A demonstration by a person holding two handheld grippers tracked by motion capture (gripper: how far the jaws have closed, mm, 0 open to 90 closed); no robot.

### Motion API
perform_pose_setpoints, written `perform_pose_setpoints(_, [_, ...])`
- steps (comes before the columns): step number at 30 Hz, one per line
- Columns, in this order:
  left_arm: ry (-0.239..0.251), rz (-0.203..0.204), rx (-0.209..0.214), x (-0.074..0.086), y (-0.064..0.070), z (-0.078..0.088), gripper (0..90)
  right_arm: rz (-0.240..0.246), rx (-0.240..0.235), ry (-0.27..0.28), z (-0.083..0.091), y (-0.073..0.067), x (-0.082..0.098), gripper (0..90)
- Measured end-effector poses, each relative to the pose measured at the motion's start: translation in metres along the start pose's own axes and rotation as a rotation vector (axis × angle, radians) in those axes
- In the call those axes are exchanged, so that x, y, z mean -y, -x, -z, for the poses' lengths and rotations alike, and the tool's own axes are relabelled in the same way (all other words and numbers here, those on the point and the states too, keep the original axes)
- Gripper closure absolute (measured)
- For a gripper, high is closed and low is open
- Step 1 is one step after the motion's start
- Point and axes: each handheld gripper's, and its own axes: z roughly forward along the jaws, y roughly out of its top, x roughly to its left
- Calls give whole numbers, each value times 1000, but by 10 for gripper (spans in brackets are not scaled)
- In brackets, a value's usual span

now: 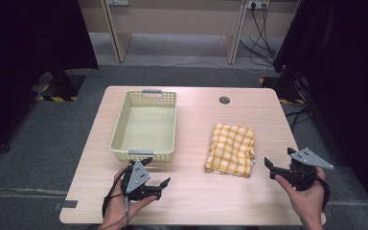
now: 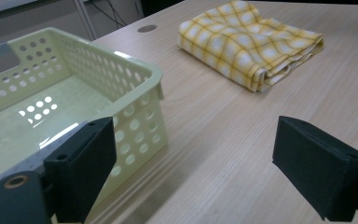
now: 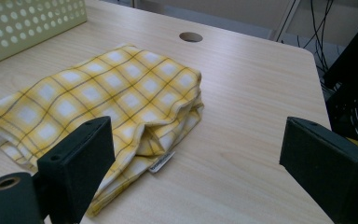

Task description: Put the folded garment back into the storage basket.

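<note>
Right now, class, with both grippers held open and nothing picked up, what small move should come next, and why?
Probably ease the right gripper forward to the near edge of the folded yellow checked cloth. Its jaws stand wide open with that edge just ahead of them, and the basket beside the left gripper sits empty.

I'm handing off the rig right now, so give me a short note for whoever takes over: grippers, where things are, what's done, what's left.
Left gripper: open, holding nothing, at the near edge of the table just in front of the basket.
Right gripper: open, holding nothing, just right of the folded cloth's near corner.
Yellow checked cloth: folded, lying flat on the table to the right of the basket, touched by neither gripper.
Basket: pale green, perforated, nothing inside.
Done: nothing visible yet.
Left: probably grasp the cloth and put it in the basket; the right gripper is closer.
</note>
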Motion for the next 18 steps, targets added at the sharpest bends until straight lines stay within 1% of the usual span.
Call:
perform_pose_setpoints(6, [10,-36,47,-14,8,-14,134,22,-9,-21,-15,1,-11,109])
perform_pose_setpoints(10, [9,-43,80,-21,13,-27,138,30,-15,-27,-24,0,-18,111])
perform_pose_setpoints(14, [5,-61,105,-26,19,-39,141,39,-22,-32,-30,-1,-24,111])
perform_pose_setpoints(18, [-5,-59,134,-29,23,-50,145,43,-25,-37,-36,-1,-29,113])
